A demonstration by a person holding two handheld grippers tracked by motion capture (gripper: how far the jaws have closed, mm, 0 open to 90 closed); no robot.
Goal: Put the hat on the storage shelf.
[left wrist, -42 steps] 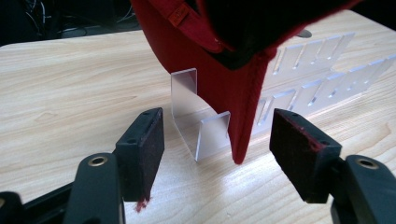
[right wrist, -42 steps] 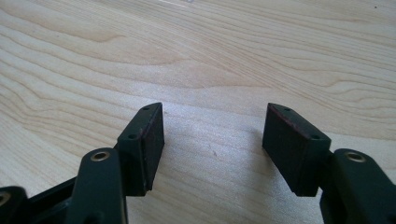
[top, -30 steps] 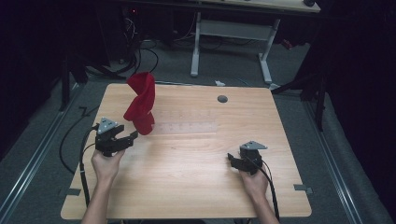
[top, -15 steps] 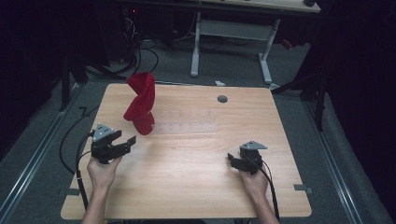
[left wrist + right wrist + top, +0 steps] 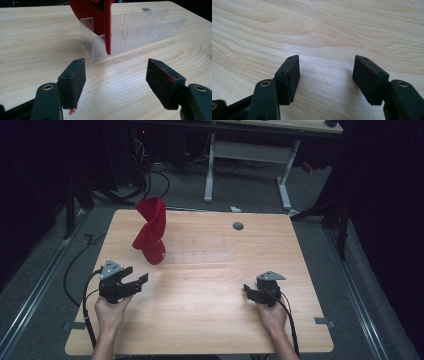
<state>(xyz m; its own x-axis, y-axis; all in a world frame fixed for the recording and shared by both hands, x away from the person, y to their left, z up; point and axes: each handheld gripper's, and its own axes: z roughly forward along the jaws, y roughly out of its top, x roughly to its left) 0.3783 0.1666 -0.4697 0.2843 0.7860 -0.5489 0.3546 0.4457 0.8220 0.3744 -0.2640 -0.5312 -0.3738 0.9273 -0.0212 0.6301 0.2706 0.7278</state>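
A red cloth (image 5: 150, 232) stands twisted and upright at the left end of a clear slotted acrylic rack (image 5: 200, 250) on the wooden table (image 5: 200, 325). In the left gripper view the red cloth (image 5: 97, 15) hangs over the end wall of the clear rack (image 5: 140, 35). My left gripper (image 5: 137, 276) sits in front of the cloth, apart from it. Its jaws have just been opening a little wider, and the left gripper (image 5: 116, 80) has nothing between its pads. My right gripper (image 5: 247, 292) rests at the right front, and the right gripper (image 5: 325, 77) is open over bare wood.
A grey round grommet (image 5: 238, 226) lies in the table's far middle. A white desk frame (image 5: 245, 150) stands beyond the table. Cables (image 5: 75, 265) trail over the floor at the left.
My left gripper has drawn back from the red cloth toward the near left of the table. The right gripper, the cloth and the rack have stayed put.
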